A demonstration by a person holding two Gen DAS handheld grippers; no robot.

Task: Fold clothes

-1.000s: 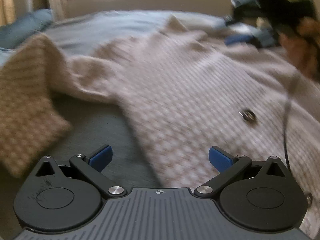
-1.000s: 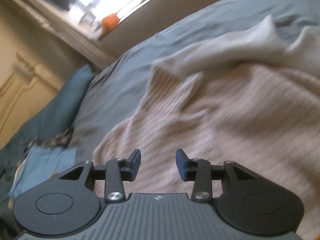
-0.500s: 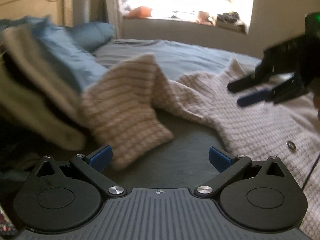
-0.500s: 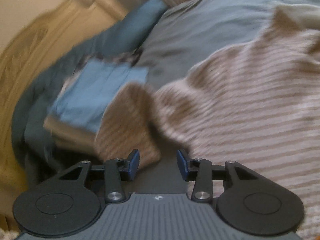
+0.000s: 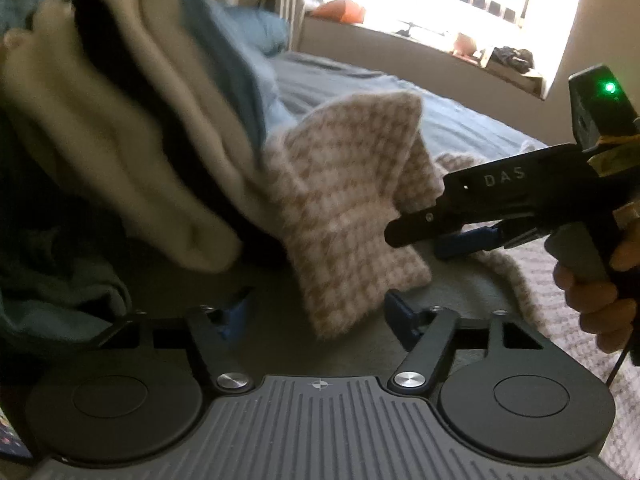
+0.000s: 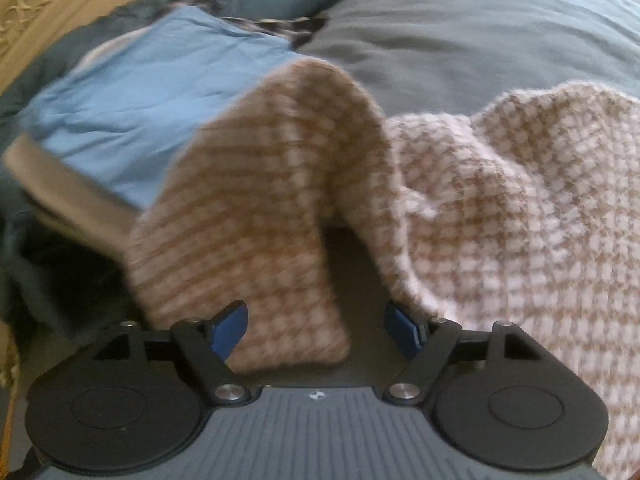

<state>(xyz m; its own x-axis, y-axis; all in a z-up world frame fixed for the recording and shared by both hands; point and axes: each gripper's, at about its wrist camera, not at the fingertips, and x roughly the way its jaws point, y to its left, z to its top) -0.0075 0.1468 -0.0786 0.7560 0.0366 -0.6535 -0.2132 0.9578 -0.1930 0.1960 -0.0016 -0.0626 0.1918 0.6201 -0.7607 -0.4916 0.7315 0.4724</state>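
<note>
Now both of my tools close in on the sweater sleeve [image 6: 256, 208] humped on the bed [image 6: 480, 28]. Left hand-held gripper [image 5: 316, 312] has just been narrowing, right hand-held gripper [image 6: 316, 330] widening; neither clasps anything. I'd pinch the cuff edge squarely, then lay it across.

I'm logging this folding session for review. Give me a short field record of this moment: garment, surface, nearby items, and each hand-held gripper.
garment: checked knit cardigan, spread out, sleeve humped up
surface: grey-blue bedspread
nearby: stack of folded clothes, blue on top, beside the sleeve
left hand-held gripper: closing, sleeve end between open jaws, not pinched
right hand-held gripper: opening, sleeve end between jaws, not gripped
</note>
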